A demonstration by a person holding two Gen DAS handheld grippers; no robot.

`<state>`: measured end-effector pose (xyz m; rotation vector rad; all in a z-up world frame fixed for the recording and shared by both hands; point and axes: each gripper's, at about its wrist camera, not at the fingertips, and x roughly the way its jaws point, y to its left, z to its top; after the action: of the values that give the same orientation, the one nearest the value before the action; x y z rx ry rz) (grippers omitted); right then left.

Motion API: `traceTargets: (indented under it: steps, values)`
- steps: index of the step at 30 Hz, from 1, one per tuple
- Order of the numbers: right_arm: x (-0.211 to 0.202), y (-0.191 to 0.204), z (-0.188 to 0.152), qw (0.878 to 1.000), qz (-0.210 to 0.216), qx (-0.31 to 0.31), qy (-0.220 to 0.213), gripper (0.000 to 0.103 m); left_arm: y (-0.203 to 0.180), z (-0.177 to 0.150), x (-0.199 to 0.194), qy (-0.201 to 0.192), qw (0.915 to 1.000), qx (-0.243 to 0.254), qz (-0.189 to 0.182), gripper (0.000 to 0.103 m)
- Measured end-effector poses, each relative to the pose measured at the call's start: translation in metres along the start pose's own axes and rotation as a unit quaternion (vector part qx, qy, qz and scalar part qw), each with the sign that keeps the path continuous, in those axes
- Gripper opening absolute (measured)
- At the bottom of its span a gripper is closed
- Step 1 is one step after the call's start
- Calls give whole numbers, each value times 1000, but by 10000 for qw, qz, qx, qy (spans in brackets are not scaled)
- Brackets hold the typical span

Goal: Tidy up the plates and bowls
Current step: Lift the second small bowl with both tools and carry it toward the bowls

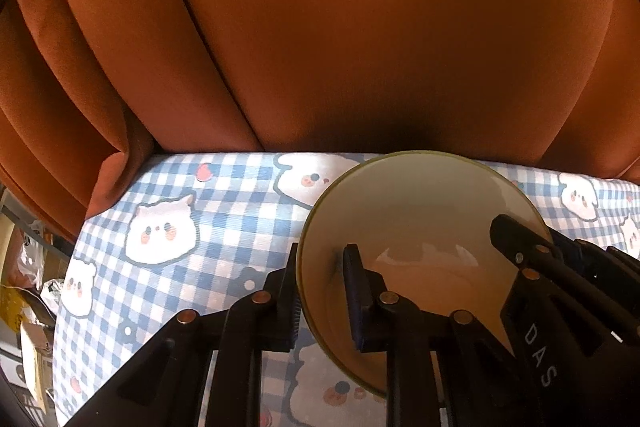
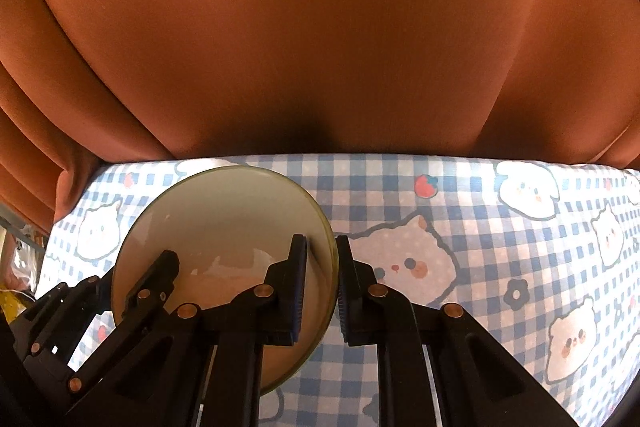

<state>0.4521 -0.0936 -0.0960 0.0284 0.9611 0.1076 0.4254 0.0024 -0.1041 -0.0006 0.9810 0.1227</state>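
Just one bowl (image 1: 420,227) here, cream inside with a greenish rim, and two tools on it. The left tool (image 1: 320,291) is clamped on its left rim, the right tool (image 2: 322,287) on its right rim. It sits over the blue checked surface (image 2: 500,247) near the far edge, orange curtain (image 1: 320,27) right behind.

Bowl (image 1: 420,227) on tablecloth (image 1: 224,211), curtain (image 1: 320,27) behind. Left gripper (image 1: 324,291) on bowl's left rim, right gripper (image 2: 322,287) on right rim.
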Motion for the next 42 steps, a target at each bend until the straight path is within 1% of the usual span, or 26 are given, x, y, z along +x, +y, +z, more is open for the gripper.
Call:
traceTargets:
  steps: [10, 22, 30, 36, 42]
  values:
    - [-50, 10, 1, 9997, -30, 22, -236, 17, 11, 0, -50, -252, 9997, -19, -71, 16]
    - [-120, 28, -12, 9985, -11, 143, -527, 17, 22, -9, -118, -558, 9984, 40, -105, 16]
    - [-169, 32, -39, 9969, -105, 326, -713, 17, 25, -26, -157, -713, 9970, 221, -221, 16]
    - [-192, 29, -64, 9958, -170, 489, -750, 17, 26, -45, -174, -739, 9963, 286, -321, 17]
    - [-214, 18, -87, 9954, -200, 511, -785, 17, 16, -62, -193, -769, 9959, 333, -346, 16]
